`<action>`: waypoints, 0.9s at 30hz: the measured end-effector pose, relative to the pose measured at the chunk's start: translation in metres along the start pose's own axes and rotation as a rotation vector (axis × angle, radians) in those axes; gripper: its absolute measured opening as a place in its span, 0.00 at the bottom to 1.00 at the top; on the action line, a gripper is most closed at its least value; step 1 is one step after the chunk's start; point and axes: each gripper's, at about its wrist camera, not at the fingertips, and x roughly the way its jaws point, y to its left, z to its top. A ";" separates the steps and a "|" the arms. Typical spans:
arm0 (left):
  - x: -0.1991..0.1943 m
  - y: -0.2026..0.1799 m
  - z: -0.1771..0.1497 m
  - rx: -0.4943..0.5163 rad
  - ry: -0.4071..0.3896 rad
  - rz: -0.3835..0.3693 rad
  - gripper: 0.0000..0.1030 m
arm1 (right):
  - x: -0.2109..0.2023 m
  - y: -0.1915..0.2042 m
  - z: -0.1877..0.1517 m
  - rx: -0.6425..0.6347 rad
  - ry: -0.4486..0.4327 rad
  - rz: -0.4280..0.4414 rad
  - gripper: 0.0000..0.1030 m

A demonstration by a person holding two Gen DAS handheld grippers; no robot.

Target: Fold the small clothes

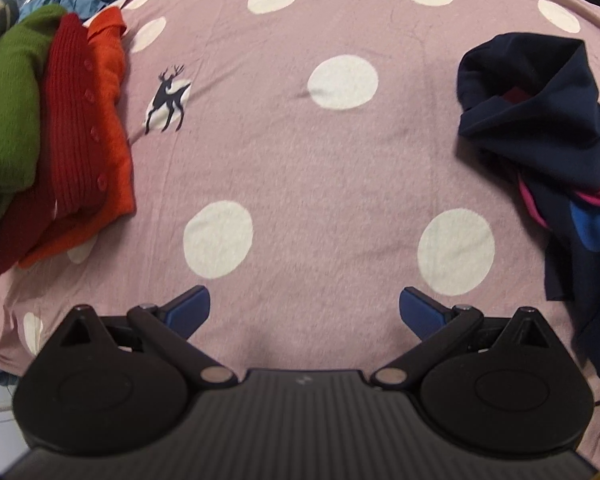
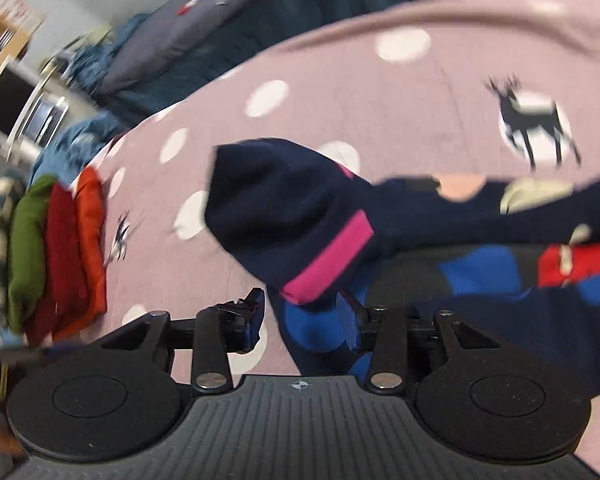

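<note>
Left gripper (image 1: 304, 306): jaws wide apart, empty, above the pink polka-dot bedsheet (image 1: 300, 168). Right gripper (image 2: 306, 312): jaws partly apart around the crumpled navy garment with pink trim (image 2: 300, 216); grip cannot be confirmed.

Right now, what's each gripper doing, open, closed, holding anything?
Left gripper: open, holding nothing.
Right gripper: open around the navy garment, not clamped.

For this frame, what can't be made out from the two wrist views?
- Right gripper: right wrist view is motion-blurred and the navy garment covers its right finger, so any grip is unclear.
- Navy garment's full shape: cut off by the right edge in the left wrist view.
- Folded pile: its left part runs off the frame; the number of items is unclear.
- Left gripper: open and empty.
</note>
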 end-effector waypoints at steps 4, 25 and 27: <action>0.003 -0.003 -0.004 0.005 0.009 -0.006 1.00 | -0.001 -0.012 0.008 0.151 -0.059 0.080 0.57; -0.015 -0.067 0.015 0.160 -0.061 -0.056 1.00 | -0.267 -0.022 0.082 -0.095 -0.838 0.007 0.03; -0.024 -0.070 0.022 0.144 -0.106 -0.085 1.00 | -0.276 -0.007 0.077 -0.135 -0.804 0.133 0.03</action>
